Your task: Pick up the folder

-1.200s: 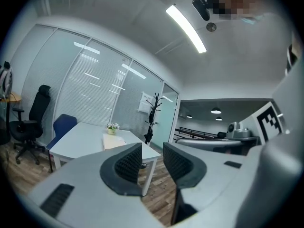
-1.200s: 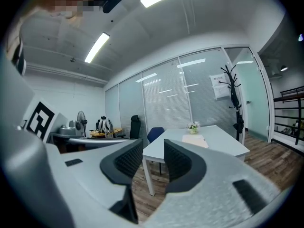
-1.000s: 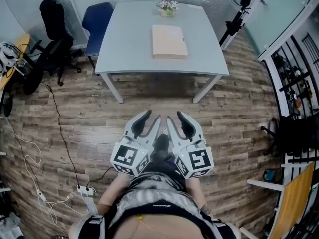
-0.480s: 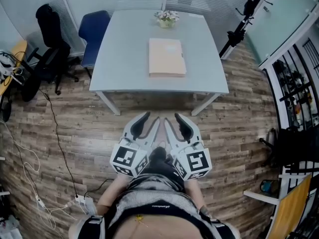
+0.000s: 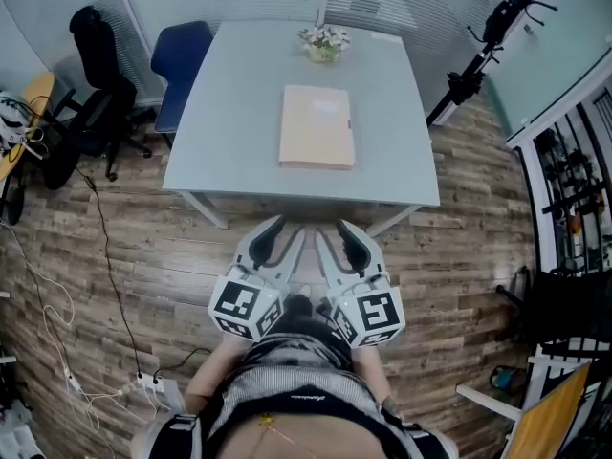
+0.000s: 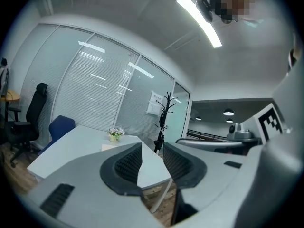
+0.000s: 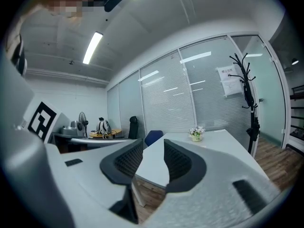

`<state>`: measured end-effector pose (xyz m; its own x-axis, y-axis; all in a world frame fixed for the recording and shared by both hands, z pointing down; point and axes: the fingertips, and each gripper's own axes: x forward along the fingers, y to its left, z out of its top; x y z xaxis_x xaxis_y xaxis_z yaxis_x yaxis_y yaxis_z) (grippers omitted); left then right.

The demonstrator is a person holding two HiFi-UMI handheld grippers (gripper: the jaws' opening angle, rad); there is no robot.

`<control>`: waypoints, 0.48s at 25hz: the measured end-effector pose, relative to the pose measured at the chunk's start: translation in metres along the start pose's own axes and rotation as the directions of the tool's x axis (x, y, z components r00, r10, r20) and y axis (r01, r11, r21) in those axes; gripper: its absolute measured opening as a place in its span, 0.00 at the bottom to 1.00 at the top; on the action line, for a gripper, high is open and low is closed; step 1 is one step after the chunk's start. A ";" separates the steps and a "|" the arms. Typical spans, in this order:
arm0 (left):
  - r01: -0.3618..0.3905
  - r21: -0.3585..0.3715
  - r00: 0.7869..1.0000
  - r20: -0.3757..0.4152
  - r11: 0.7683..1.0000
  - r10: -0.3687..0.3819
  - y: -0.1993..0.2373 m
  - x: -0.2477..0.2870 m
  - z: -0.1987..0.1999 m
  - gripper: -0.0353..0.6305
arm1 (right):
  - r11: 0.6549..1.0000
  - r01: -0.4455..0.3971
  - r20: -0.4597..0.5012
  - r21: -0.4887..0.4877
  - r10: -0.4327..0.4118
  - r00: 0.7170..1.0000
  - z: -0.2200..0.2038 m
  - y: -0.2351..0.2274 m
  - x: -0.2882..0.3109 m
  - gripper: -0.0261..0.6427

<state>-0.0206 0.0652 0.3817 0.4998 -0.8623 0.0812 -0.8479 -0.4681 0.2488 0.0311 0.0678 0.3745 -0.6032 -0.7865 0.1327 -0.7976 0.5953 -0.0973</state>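
Observation:
A beige folder [image 5: 316,127] lies flat in the middle of a pale grey table [image 5: 239,113]; in the left gripper view the folder [image 6: 107,147] is a thin pale strip beside a small flower pot [image 6: 114,135]. Both grippers are held side by side over the wooden floor, just short of the table's near edge. My left gripper [image 5: 284,238] points level at the table, open, with nothing between its jaws. My right gripper [image 5: 337,238] is likewise open with nothing in it. Neither touches the folder. From the right gripper view I cannot make out the folder.
The flower pot [image 5: 323,43] stands at the table's far edge behind the folder. A blue chair [image 5: 182,51] and a black office chair [image 5: 96,84] stand at the left, a coat rack [image 5: 478,55] at the right. Cables [image 5: 105,285] and a power strip [image 5: 153,381] lie on the floor.
Both grippers have come forward together toward the table; the table and the folder now sit nearer and lower in the head view. The gap of the jaws looks the same.

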 end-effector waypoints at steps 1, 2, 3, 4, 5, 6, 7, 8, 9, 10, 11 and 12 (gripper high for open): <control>-0.003 0.001 1.000 0.001 1.000 0.003 0.000 0.008 0.001 0.22 | 1.000 -0.003 0.002 -0.001 0.003 1.000 0.001 -0.007 0.004 0.25; -0.005 0.003 1.000 0.003 1.000 0.005 0.000 0.017 0.001 0.22 | 1.000 -0.008 0.003 -0.004 0.008 1.000 0.003 -0.014 0.008 0.25; -0.008 0.004 1.000 0.006 1.000 0.008 0.000 0.025 0.002 0.22 | 1.000 -0.012 0.005 -0.007 0.012 1.000 0.004 -0.021 0.011 0.25; -0.010 0.004 1.000 0.009 1.000 0.010 0.000 0.033 0.002 0.22 | 1.000 -0.015 0.007 -0.010 0.015 1.000 0.004 -0.029 0.015 0.25; -0.012 0.003 1.000 0.011 1.000 0.012 0.000 0.041 0.002 0.22 | 1.000 -0.018 0.009 -0.012 0.018 1.000 0.005 -0.036 0.018 0.25; -0.014 0.002 1.000 0.012 1.000 0.014 0.000 0.048 0.002 0.22 | 1.000 -0.019 0.010 -0.014 0.020 1.000 0.005 -0.043 0.021 0.25; -0.015 0.003 1.000 0.013 1.000 0.015 -0.001 0.054 0.003 0.22 | 1.000 -0.019 0.013 -0.014 0.019 1.000 0.007 -0.050 0.023 0.25; -0.017 0.006 1.000 0.015 1.000 0.017 -0.001 0.060 0.004 0.22 | 1.000 -0.017 0.017 -0.014 0.017 1.000 0.009 -0.057 0.025 0.25; -0.019 0.010 1.000 0.019 1.000 0.019 0.000 0.065 0.006 0.22 | 1.000 -0.013 0.023 -0.014 0.013 1.000 0.012 -0.063 0.027 0.25; -0.023 0.013 0.999 0.025 1.000 0.022 0.001 0.069 0.009 0.22 | 1.000 -0.009 0.028 -0.014 0.009 1.000 0.014 -0.068 0.028 0.25; -0.025 0.012 0.999 0.028 1.000 0.025 0.001 0.073 0.010 0.22 | 1.000 -0.006 0.030 -0.013 0.006 1.000 0.015 -0.072 0.029 0.25; -0.027 0.011 0.999 0.029 1.000 0.027 0.002 0.076 0.011 0.22 | 1.000 -0.004 0.030 -0.013 0.004 1.000 0.016 -0.076 0.030 0.25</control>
<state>0.0144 -0.0034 0.3780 0.4718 -0.8797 0.0596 -0.8630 -0.4469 0.2357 0.0735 -0.0037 0.3705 -0.6065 -0.7884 0.1025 -0.7950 0.6006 -0.0847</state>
